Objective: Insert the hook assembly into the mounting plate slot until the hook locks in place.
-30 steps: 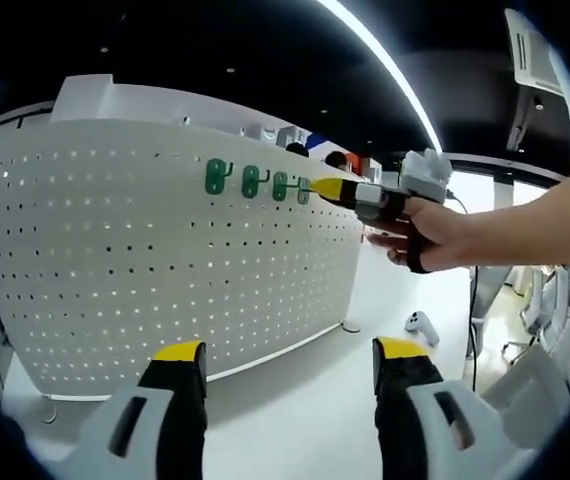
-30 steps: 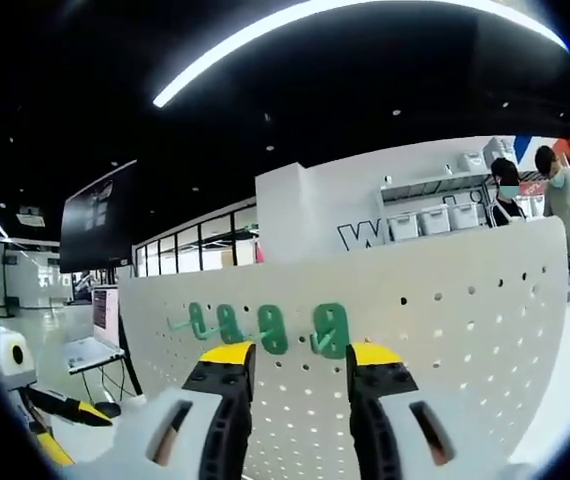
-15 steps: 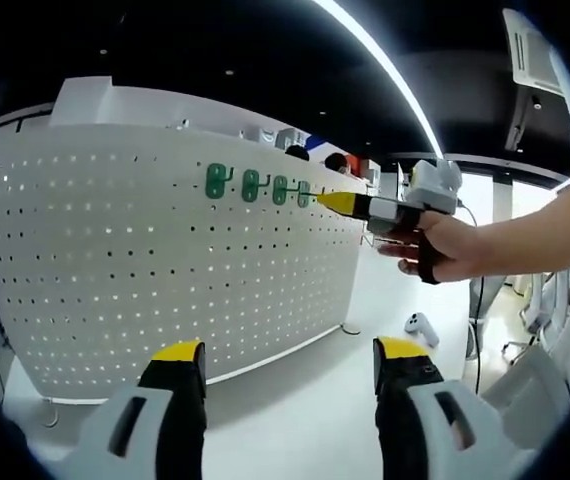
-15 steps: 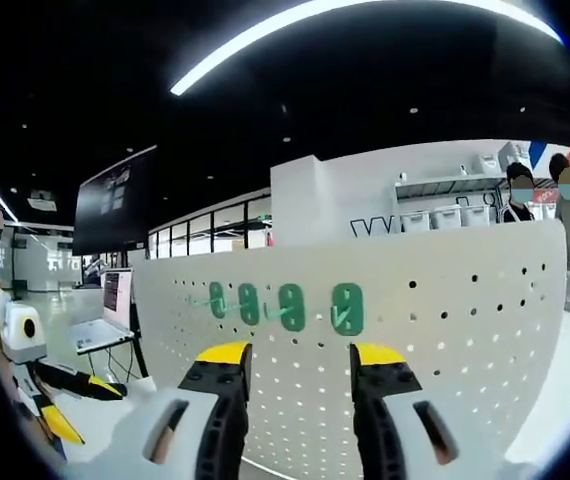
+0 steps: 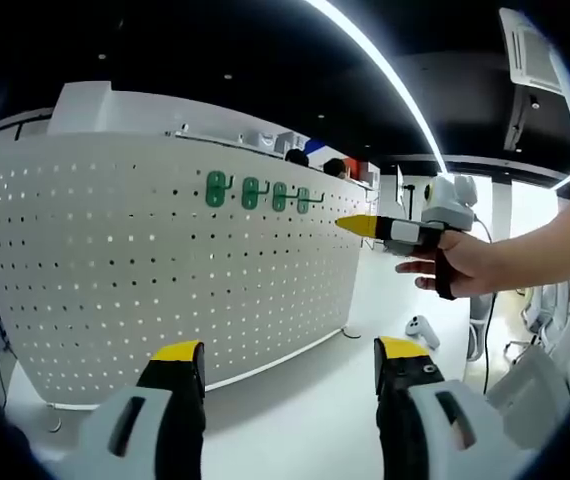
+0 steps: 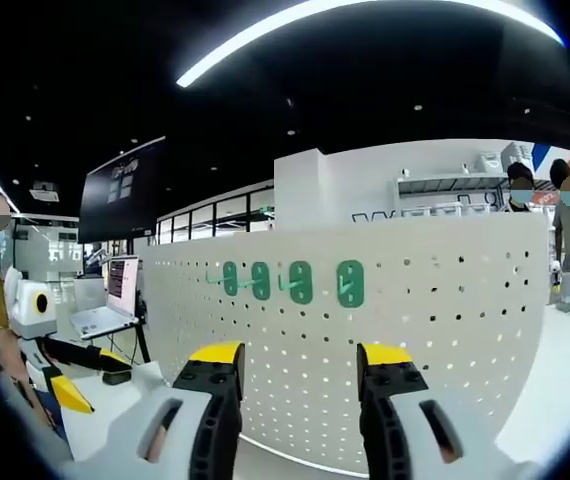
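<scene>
Right gripper view puts the four green hooks (image 6: 290, 282) dead ahead, above and beyond the jaw tips, seated in a row on the white perforated mounting plate (image 6: 445, 330). The right gripper (image 6: 301, 352) is spread wide and carries nothing — plain gap between the yellow tips, with the plate's holes showing through it. In the left gripper view the left gripper (image 5: 292, 349) is just as open and just as empty; the hooks (image 5: 258, 191) sit high and a touch left of its jaws, and the other gripper comes in from the right, held in a hand (image 5: 462, 262), its yellow tip hanging clear of the plate, just off the end of the row.

Handling, as a judgement: each hook looks like small moulded plastic — light, stiff, smooth enough to slip. The flat oval backplate seems the place to pinch, across its narrower sides, leaving the prong free. Locking probably takes a firm, square push; a skewed one could strain the little tabs behind, which I cannot see.

Writing: dark lettering shows on the wall above the plate in the right gripper view, cut off by the plate's top edge — unreadable. No brand or label on the hooks that I can make out.
</scene>
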Motion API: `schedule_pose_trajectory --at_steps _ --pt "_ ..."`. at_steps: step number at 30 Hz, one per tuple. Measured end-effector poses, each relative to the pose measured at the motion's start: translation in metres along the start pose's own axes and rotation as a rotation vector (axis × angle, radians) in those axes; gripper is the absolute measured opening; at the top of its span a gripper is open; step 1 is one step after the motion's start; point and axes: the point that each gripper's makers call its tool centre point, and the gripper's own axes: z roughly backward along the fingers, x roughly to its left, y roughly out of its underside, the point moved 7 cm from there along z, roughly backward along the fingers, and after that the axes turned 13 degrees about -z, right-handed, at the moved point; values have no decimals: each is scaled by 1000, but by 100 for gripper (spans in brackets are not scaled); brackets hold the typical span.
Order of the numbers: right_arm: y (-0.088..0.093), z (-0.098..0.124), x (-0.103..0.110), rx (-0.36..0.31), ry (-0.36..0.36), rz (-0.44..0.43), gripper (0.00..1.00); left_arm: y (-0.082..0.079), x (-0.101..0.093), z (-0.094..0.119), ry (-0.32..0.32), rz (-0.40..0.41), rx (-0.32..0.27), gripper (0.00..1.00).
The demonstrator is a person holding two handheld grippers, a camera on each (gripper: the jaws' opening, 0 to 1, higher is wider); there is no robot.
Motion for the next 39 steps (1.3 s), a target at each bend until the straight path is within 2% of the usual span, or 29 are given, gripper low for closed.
schedule_pose_trajectory --at_steps 9,39 --pt "11 19 3 30 5 21 47 -2 2 2 -10 4 -12 72" --pt "36 68 13 72 14 -1 54 -4 0 14 -25 -29 -13 77"
